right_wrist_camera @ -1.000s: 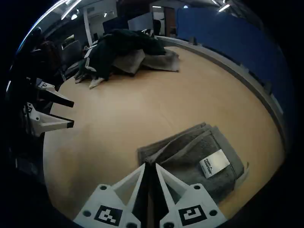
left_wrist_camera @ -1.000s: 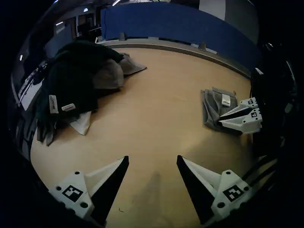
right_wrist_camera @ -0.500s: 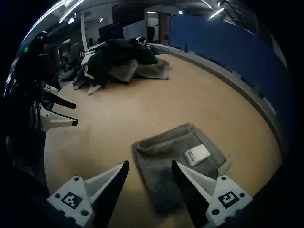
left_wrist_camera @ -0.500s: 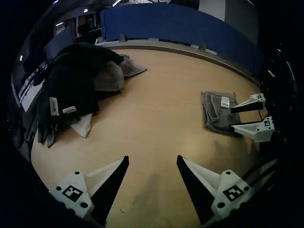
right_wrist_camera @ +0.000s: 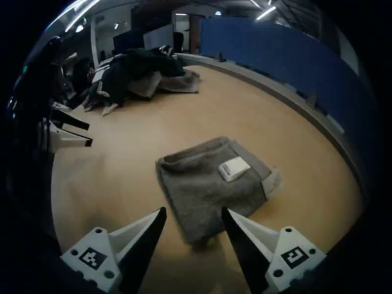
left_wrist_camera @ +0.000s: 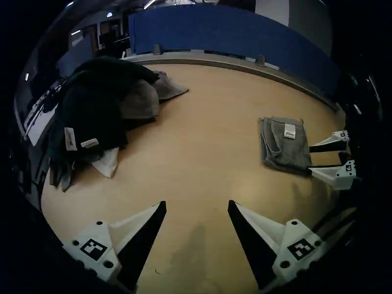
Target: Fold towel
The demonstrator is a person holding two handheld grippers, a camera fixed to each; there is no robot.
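Watching the grey towel [right_wrist_camera: 210, 186] lying folded into a flat, thick packet on the tabletop [right_wrist_camera: 122, 161], dead ahead at twelve o'clock of the right claw [right_wrist_camera: 193, 210]; holding that claw with fingers apart, empty, tips just short of the towel's near edge; spotting the white label [right_wrist_camera: 233, 169] sitting on top toward one o'clock; noting loose hems peeking out at the packet's three o'clock side.

Hanging the left claw [left_wrist_camera: 196, 203] apart as well, gripping nothing, well apart from the towel, over bare wood; catching the heap of dark clothes [left_wrist_camera: 98, 108] far off at ten o'clock, well clear.

Judging the towel soft, light and limp; probably sagging and spilling its layers if pinched at a single spot; grippy terry, nothing fragile, no need for a gentle squeeze. Likely best biting through all layers at the corners along the rolled fold at ten o'clock, one claw per corner, and avoiding the label, too flimsy to carry anything.
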